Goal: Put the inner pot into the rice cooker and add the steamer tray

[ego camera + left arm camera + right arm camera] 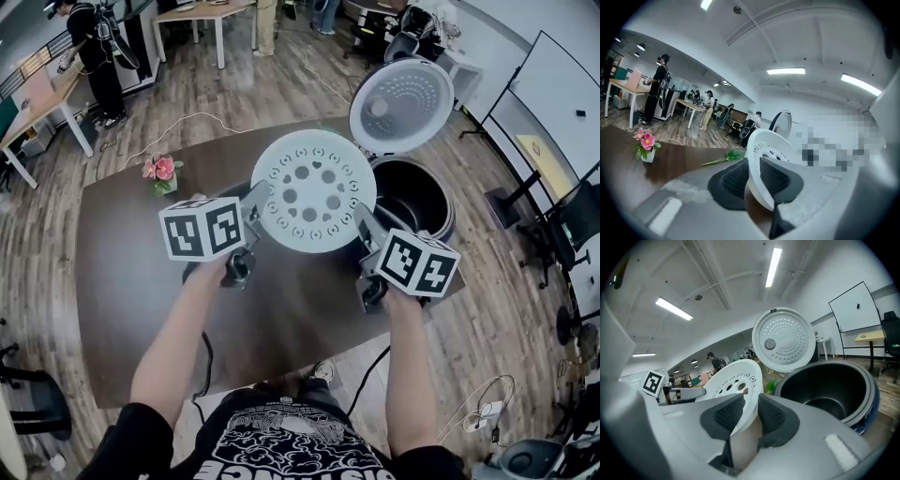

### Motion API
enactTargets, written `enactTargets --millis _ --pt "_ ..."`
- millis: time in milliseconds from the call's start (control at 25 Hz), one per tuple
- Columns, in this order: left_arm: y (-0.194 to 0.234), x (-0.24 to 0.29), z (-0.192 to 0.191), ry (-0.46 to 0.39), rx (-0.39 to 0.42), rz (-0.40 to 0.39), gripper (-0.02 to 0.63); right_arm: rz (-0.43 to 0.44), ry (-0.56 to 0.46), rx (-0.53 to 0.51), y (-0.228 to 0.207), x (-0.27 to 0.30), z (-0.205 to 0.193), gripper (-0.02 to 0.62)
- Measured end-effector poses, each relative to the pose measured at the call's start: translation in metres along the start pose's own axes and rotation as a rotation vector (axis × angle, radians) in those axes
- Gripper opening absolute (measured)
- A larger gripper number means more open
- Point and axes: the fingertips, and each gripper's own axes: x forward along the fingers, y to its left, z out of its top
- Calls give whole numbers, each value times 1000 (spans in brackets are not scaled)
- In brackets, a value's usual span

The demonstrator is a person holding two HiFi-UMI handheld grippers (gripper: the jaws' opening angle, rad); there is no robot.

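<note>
The white perforated steamer tray (pixel 313 190) hangs in the air above the brown table, held at both sides. My left gripper (pixel 257 211) is shut on its left rim, and the tray's edge (pixel 765 154) sits pinched between the dark pads. My right gripper (pixel 361 223) is shut on the right rim, where the tray (pixel 736 385) shows between the pads. The rice cooker (pixel 417 199) stands just right of the tray with its lid (pixel 401 105) raised. The dark inner pot (pixel 829 392) sits inside it.
A small pot of pink flowers (pixel 161 172) stands on the table (pixel 131 272) at the far left. A green leafy sprig (pixel 724 158) lies on the table behind the tray. A cable runs off the table's front edge. People and desks are in the room beyond.
</note>
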Motion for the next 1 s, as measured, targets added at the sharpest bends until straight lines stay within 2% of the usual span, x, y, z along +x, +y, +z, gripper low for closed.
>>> enactTargets --millis 400,640,1000 --pt "-80 55 14 -1 39 -61 83 -56 -51 10 -69 -44 46 97" --pt "-172 116 6 9 55 -70 83 -72 -69 28 -158 -96 83 97" --pt "-168 142 -7 33 53 -105 83 -132 -72 29 -178 -88 76 95"
